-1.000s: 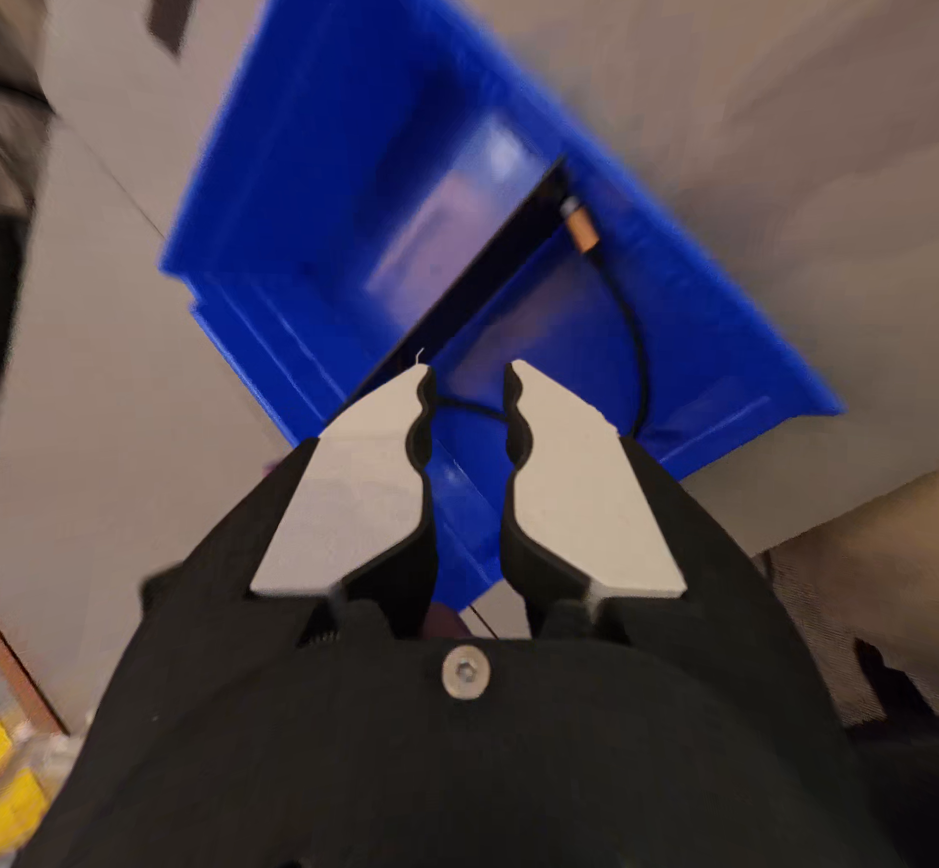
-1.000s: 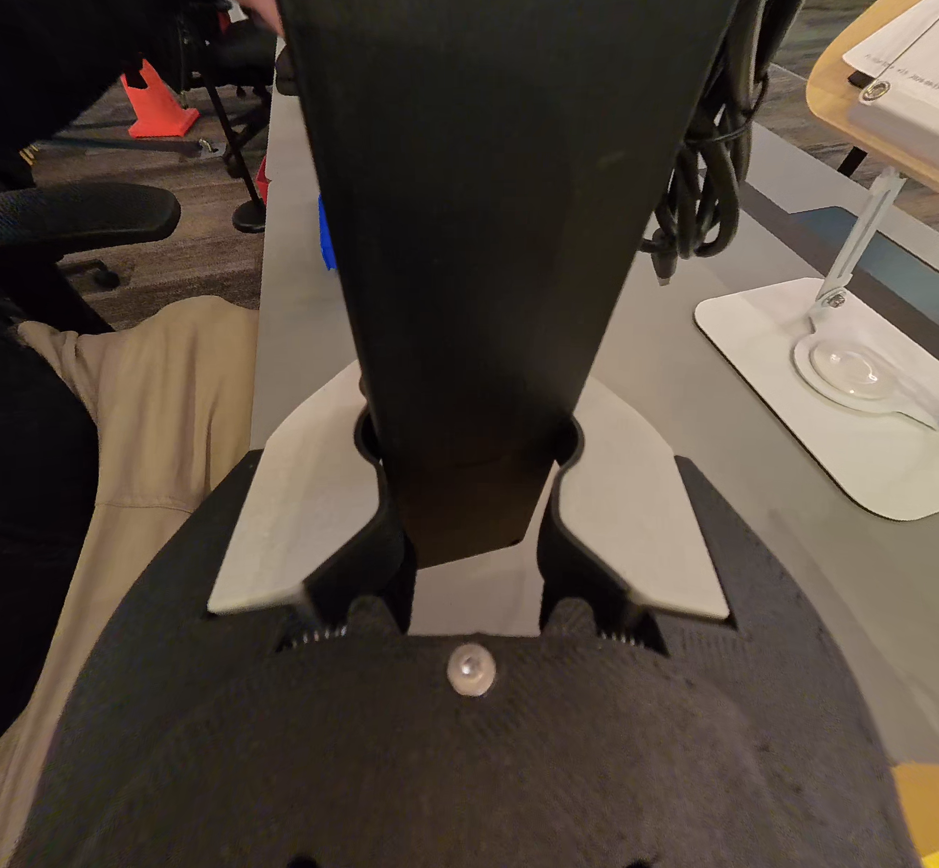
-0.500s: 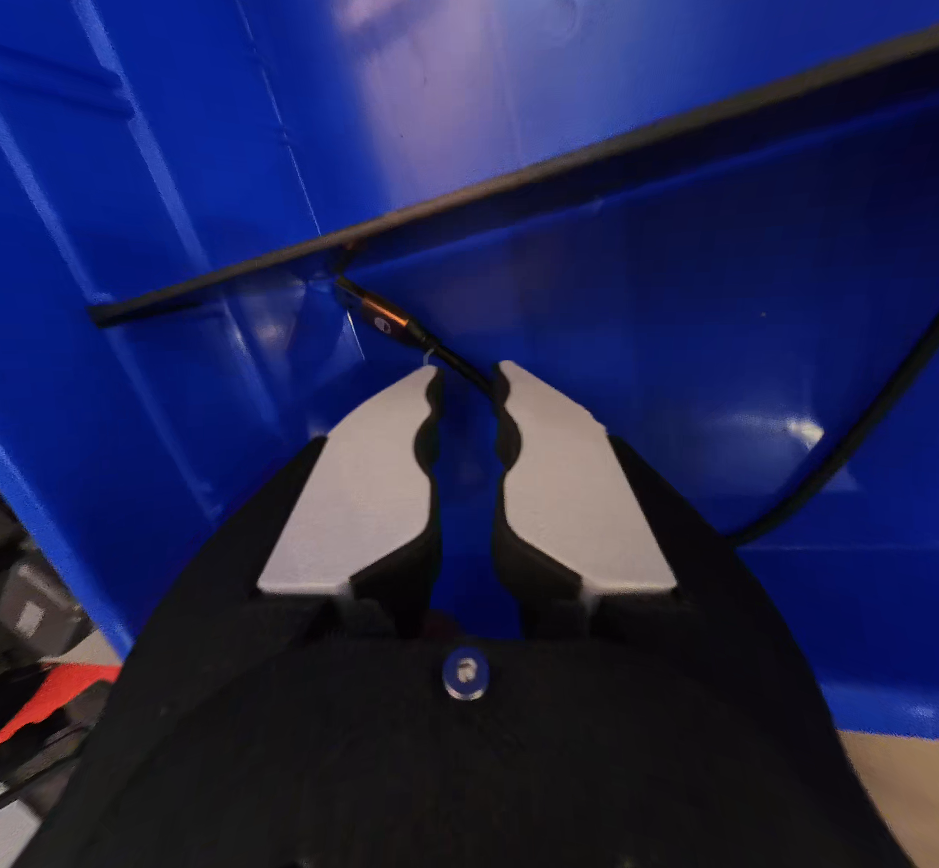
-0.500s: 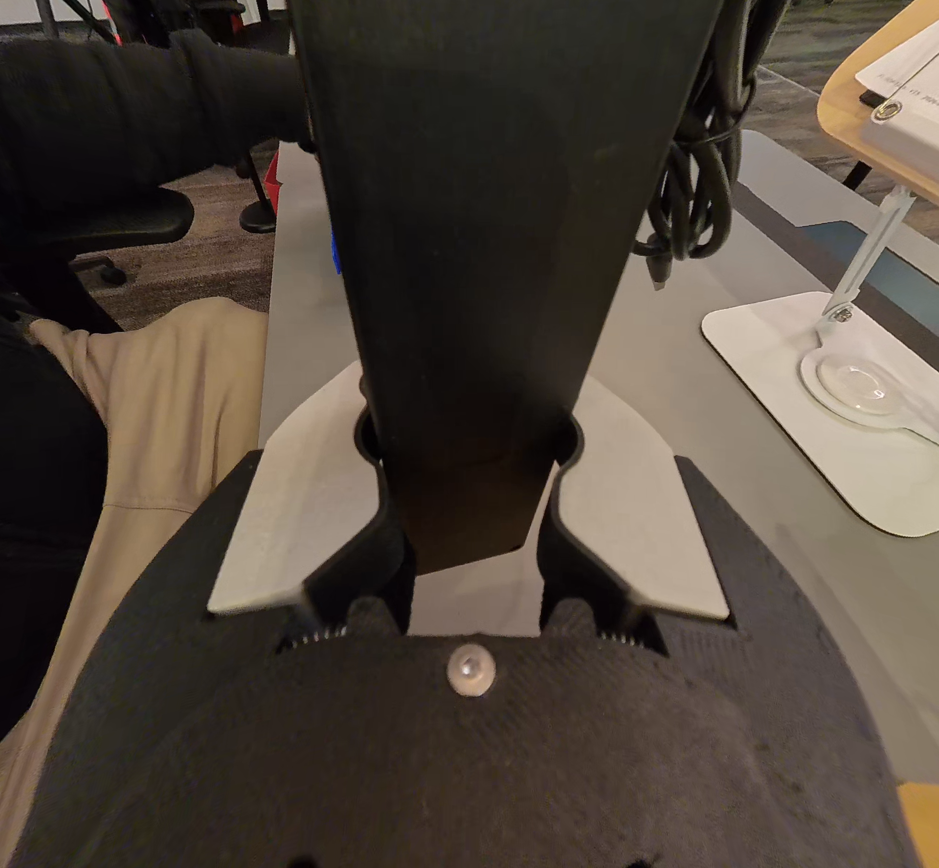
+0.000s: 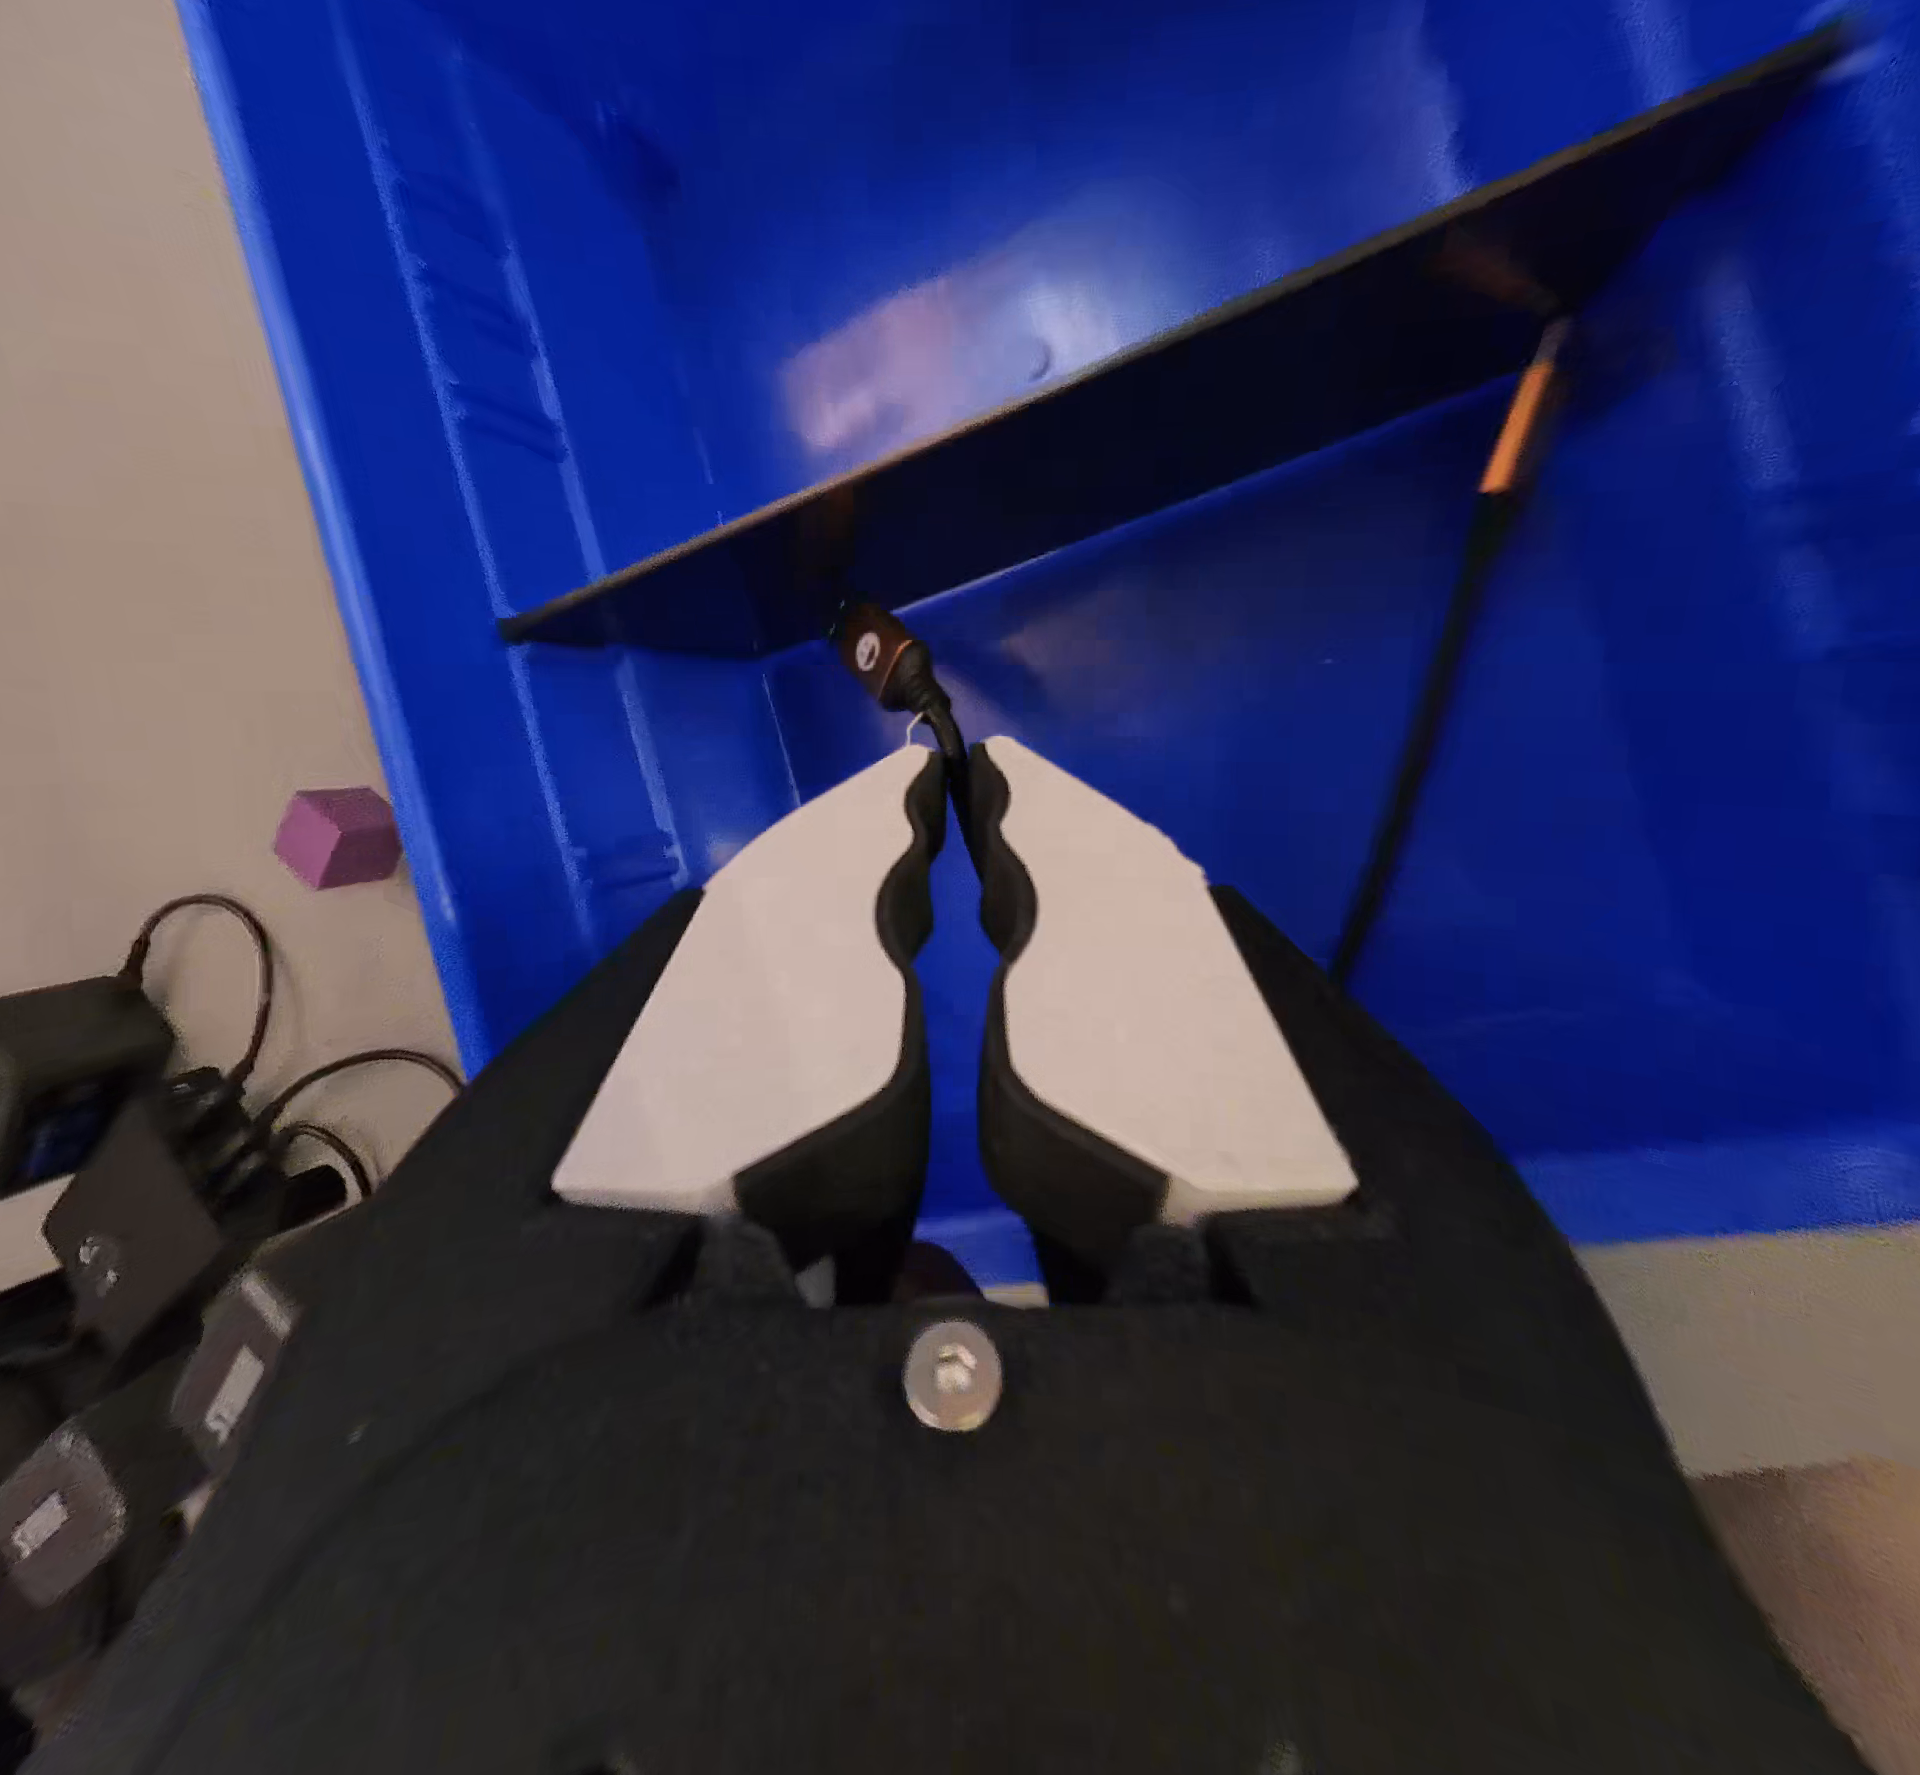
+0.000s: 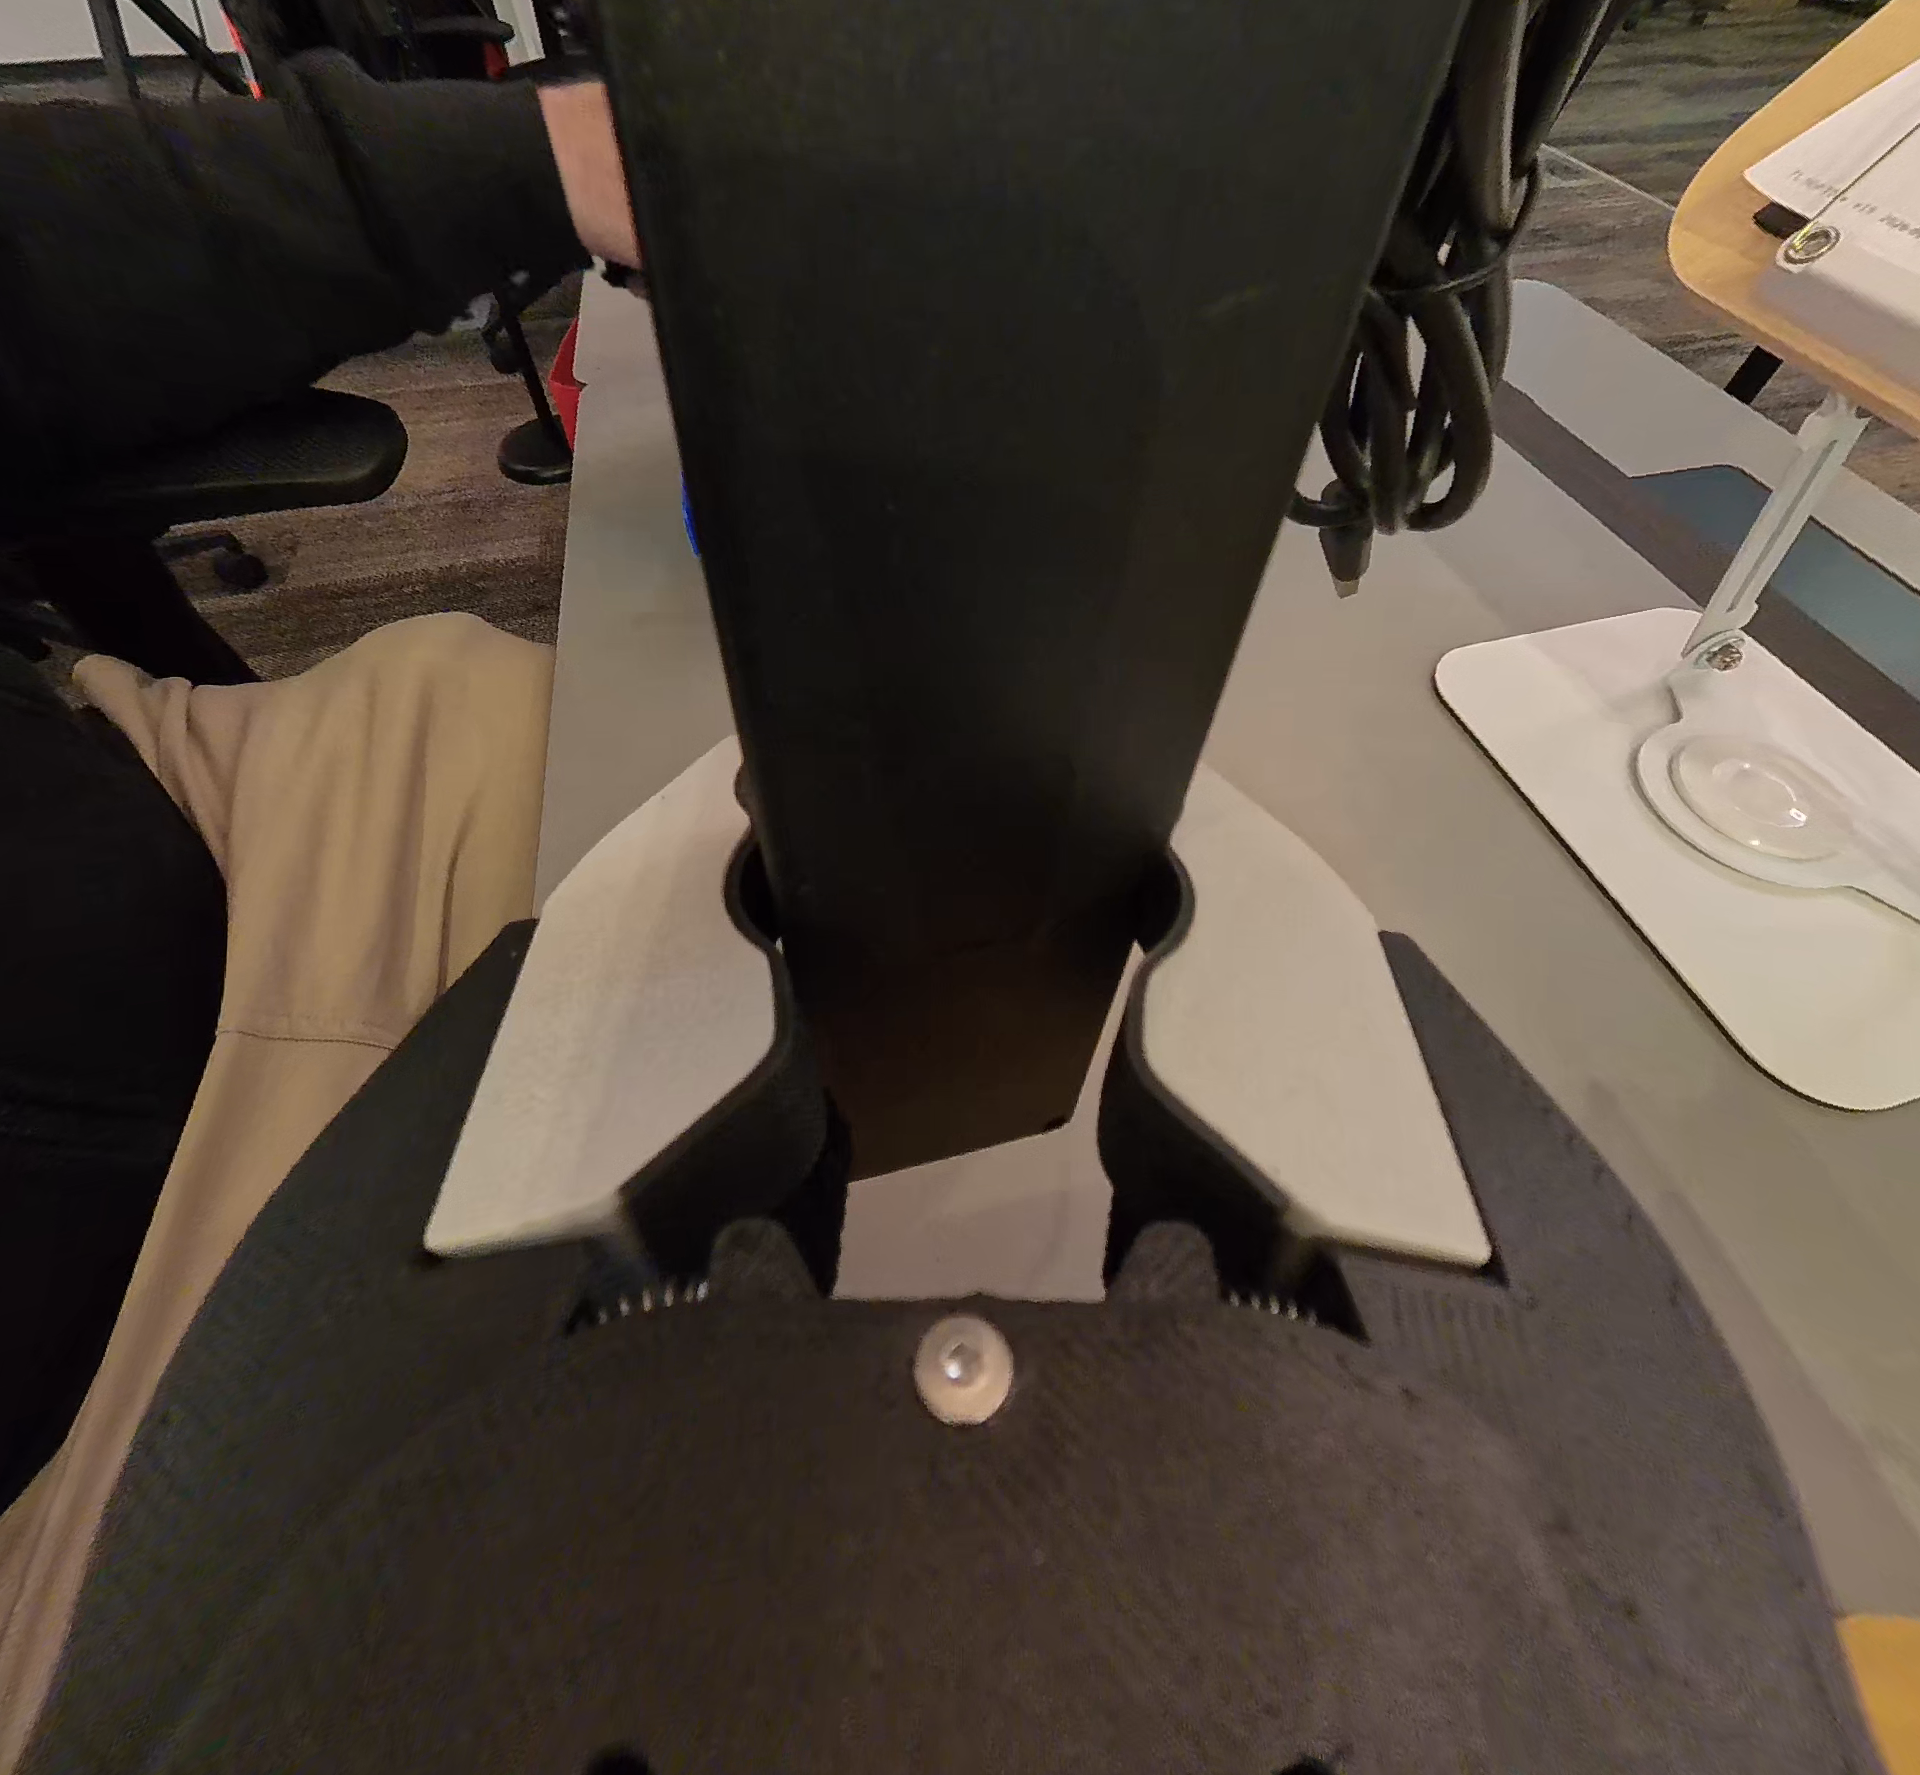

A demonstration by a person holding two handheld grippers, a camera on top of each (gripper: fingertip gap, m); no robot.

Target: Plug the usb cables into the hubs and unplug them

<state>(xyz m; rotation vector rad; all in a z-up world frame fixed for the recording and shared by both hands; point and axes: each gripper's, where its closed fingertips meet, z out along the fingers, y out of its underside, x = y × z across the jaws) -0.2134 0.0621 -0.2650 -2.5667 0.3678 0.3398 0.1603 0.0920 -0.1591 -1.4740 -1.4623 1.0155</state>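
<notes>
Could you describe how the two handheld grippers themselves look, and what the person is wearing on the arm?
Both grippers look alike. The left gripper has a black, textured, rounded body, two pale grey wedge-shaped fingers with black wavy inner pads, and a silver screw at the centre. The right gripper matches it, with small metal springs visible at the finger bases. The person's arm wears a black sleeve.
</notes>
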